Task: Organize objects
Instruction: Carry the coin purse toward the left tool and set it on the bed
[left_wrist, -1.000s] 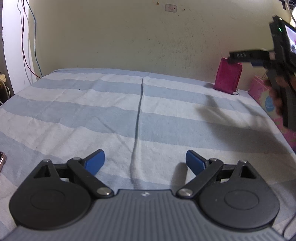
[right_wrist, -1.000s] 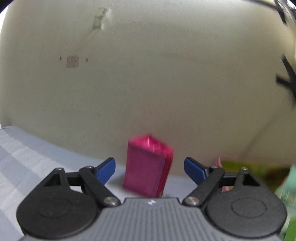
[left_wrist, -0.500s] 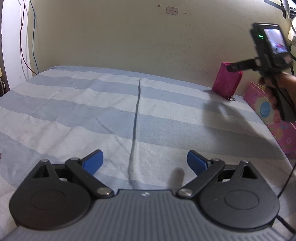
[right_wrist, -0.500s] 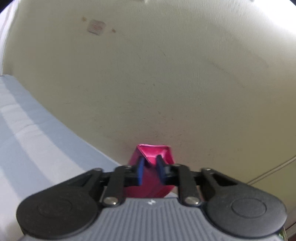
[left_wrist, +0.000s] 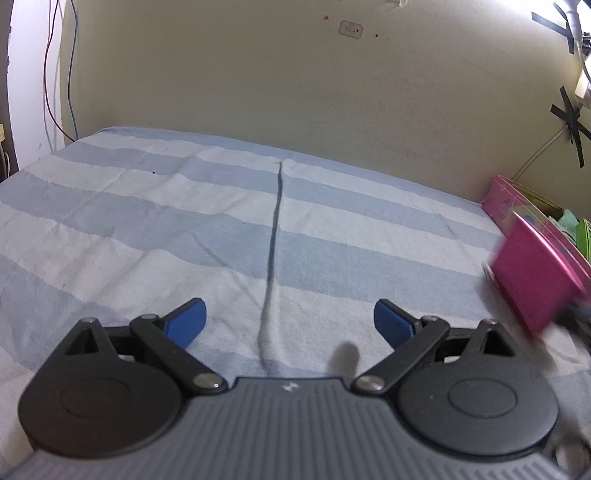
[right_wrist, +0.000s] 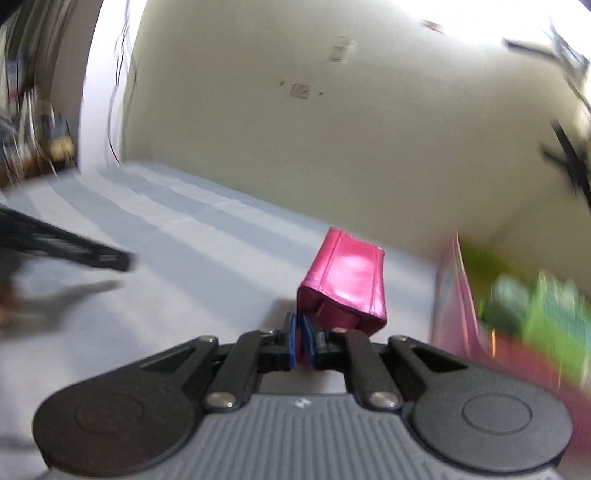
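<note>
A magenta wallet (right_wrist: 345, 280) hangs tilted from my right gripper (right_wrist: 303, 341), whose blue pads are shut on its lower edge, above the striped bedsheet (right_wrist: 184, 258). It also shows, blurred, at the right edge of the left wrist view (left_wrist: 532, 280), lifted off the sheet. My left gripper (left_wrist: 290, 319) is open and empty, low over the striped sheet (left_wrist: 184, 229), with a dark seam running between its fingers.
A pink patterned box (left_wrist: 506, 201) with green items inside stands at the bed's right edge by the wall; it shows blurred in the right wrist view (right_wrist: 458, 306). The beige wall (left_wrist: 295, 92) backs the bed. Cables hang at the far left (left_wrist: 50, 74).
My right gripper closed on the magenta wallet by the wall, lifted it and carried it toward the front right of the bed. My left gripper stayed open and barely moved.
</note>
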